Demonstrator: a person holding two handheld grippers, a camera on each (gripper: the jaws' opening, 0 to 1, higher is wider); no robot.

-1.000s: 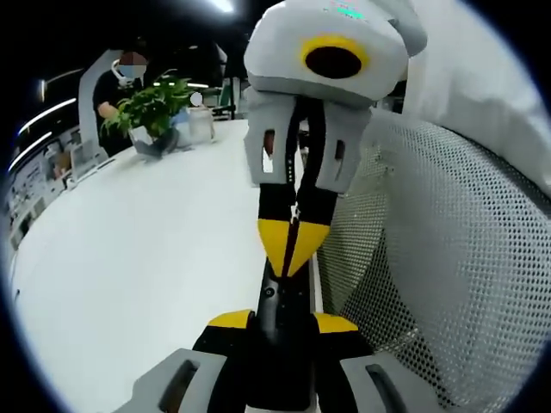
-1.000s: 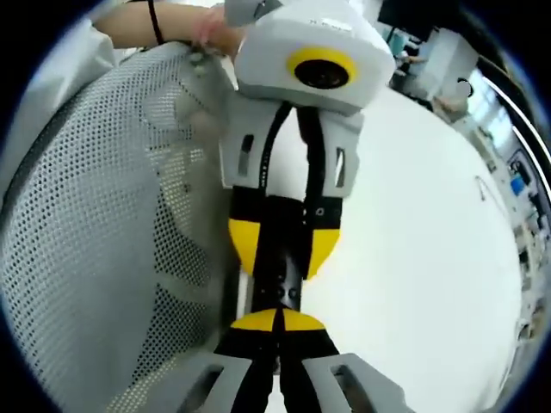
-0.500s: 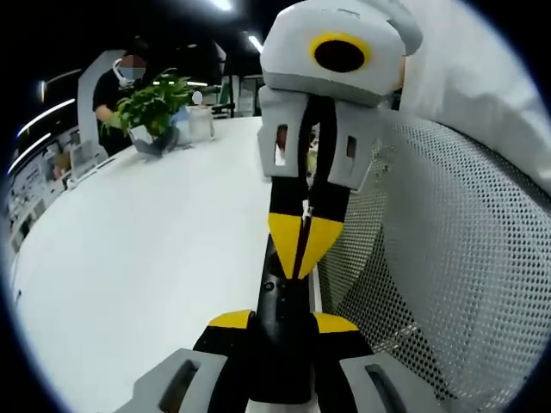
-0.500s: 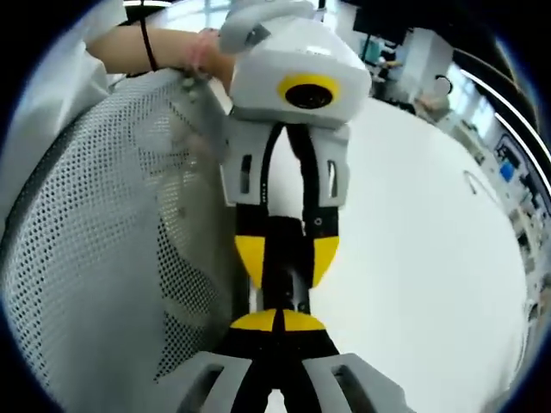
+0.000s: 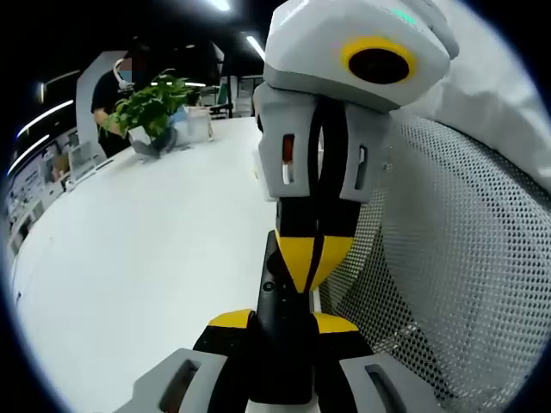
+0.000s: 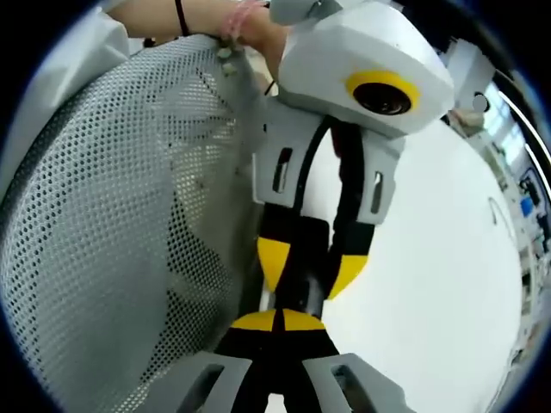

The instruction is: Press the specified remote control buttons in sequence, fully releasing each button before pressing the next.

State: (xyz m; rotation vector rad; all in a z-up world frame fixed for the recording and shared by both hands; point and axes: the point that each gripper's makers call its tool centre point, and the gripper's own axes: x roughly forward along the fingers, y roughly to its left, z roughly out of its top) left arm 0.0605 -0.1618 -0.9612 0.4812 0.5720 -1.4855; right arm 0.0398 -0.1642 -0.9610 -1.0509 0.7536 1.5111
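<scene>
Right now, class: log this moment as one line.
left gripper: shut on remote | right gripper: shut, tips at remote | white table | mesh basket beside

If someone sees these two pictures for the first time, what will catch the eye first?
Probably the two yellow-tipped grippers meeting nose to nose over a black remote: the left gripper clamps it, and the right gripper comes down shut onto its top. Beside them stands a grey mesh basket, and a green plant sits far across the white table.

- You're in an open office or lab: long white table, ceiling strip lights.
- Potted plant at your table's far end, person seated behind.
- Mesh chair back beside you.
</scene>
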